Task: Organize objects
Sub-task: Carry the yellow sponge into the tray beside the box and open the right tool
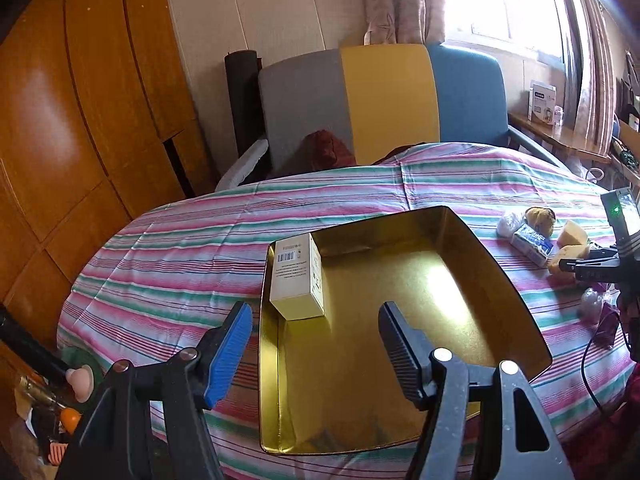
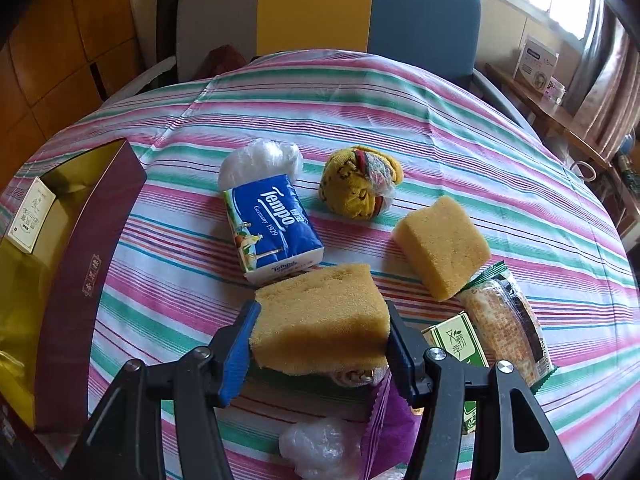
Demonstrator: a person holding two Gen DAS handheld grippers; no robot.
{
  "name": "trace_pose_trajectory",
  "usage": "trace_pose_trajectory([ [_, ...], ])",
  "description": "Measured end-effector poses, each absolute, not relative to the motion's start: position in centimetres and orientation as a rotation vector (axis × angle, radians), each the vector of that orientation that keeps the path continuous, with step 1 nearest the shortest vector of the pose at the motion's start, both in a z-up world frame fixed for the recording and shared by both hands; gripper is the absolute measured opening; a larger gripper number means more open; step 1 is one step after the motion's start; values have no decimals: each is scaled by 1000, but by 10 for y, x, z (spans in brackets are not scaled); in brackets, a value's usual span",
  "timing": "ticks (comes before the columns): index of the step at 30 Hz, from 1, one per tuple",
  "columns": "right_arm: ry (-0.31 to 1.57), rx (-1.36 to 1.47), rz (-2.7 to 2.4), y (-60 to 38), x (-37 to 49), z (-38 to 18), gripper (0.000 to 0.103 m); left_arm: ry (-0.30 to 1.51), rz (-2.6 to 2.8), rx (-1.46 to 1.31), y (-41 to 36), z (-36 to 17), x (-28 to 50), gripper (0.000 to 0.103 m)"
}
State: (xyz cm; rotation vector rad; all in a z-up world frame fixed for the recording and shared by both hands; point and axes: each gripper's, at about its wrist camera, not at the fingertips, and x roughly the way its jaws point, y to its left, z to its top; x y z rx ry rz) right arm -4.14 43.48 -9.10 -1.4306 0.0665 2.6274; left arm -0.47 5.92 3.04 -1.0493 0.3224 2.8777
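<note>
My right tongs (image 2: 320,334) grip a sponge (image 2: 320,320) across its long axis, one pad on each short end, just above the cloth (image 2: 360,92). The tin (image 2: 92,248) lies to the left of this grip, its long side running near to far; one carton (image 2: 32,216) stands at its far left corner. My left tongs (image 1: 316,332) hang wide open and empty over the near end of the tin (image 1: 500,280), beside the carton (image 1: 298,276). The coming move, as I judge it, is leftward: the sponge must clear the tin's right wall and drop with its long axis along the tin's. A second sponge (image 2: 442,246), tissues (image 2: 272,228), a sock ball (image 2: 360,186) and a snack bar (image 2: 504,320) lie farther right, nearer my right tongs.
</note>
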Motion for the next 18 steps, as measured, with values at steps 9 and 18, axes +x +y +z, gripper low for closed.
trace_pose_trajectory([
  [9,153,-1350,2646,433,-36,-72,60,311,2872,-1056,49,29,-3,66],
  [18,186,-1277,2830,370,-38,-25,60,262,2882,-1077,30,24,-2,66],
])
